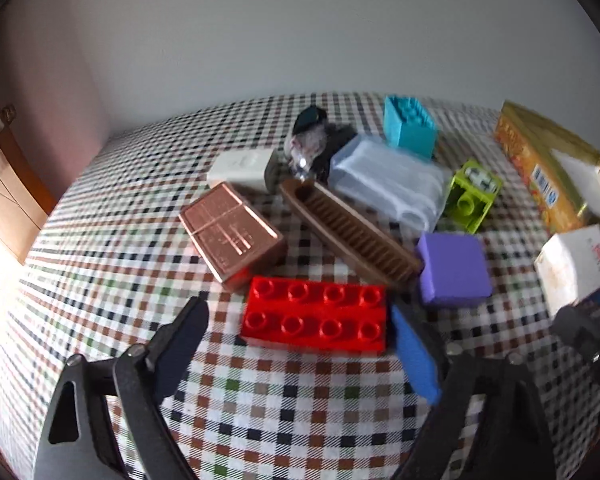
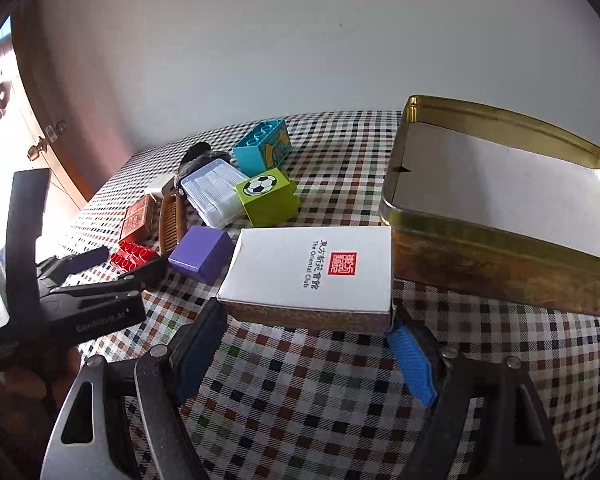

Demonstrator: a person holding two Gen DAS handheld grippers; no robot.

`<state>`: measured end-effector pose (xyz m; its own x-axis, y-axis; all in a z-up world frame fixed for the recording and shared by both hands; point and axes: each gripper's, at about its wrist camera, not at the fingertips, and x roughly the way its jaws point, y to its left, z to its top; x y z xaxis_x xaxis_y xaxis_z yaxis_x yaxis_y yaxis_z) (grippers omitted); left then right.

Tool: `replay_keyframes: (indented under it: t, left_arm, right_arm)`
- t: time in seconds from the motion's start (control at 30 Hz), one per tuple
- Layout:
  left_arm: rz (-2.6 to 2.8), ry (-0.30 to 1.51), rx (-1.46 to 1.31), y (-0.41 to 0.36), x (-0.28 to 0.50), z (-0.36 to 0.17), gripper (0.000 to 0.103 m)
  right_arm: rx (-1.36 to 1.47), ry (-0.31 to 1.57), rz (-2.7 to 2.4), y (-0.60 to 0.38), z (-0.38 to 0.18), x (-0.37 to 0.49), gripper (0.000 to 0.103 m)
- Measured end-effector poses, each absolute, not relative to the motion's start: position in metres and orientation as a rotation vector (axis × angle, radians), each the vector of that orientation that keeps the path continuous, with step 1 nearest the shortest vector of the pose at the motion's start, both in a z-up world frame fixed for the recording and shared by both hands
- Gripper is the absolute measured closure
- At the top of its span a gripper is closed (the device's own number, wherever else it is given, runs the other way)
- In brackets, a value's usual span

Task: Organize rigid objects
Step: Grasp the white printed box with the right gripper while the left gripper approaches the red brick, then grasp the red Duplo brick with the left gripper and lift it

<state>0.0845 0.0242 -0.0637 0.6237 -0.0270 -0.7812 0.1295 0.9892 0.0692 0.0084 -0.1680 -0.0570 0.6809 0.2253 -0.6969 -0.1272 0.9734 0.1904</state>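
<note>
A red eight-stud brick lies flat on the checked cloth between the fingers of my left gripper. The blue right pad touches its end, the left finger stands off it, so this gripper is open. My right gripper is shut on the near end of a white card box with a red seal, both pads against its corners. The box sits just in front of an open gold tin with a white lining. From the right wrist view the left gripper straddles the red brick.
Behind the red brick lie a copper tin, a brown comb, a purple block, a clear plastic case, a green brick, a teal brick and a white charger. A wall backs the table.
</note>
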Motion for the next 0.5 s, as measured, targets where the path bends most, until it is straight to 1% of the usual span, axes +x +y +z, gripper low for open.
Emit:
replay_keyframes:
  t: [0.07,0.1,0.27,0.5]
  left_arm:
    - [-0.131,0.905,0.078,0.023,0.093,-0.068,0.036]
    - [-0.139,0.906,0.057,0.024,0.095,-0.069,0.037]
    - [-0.101,0.880,0.063,0.023,0.092,-0.067,0.039]
    - [-0.060,0.718,0.052,0.006,0.056,-0.041,0.039]
  right_arm:
    - [0.123,0.792,0.203,-0.168,-0.055,0.004,0.022]
    - [0.117,0.785,0.204,-0.166,-0.054,0.003,0.022]
    - [0.120,0.740,0.210,-0.168,-0.048,-0.004,0.022]
    - [0.111,0.549,0.223,-0.175,-0.020,-0.032,0.022]
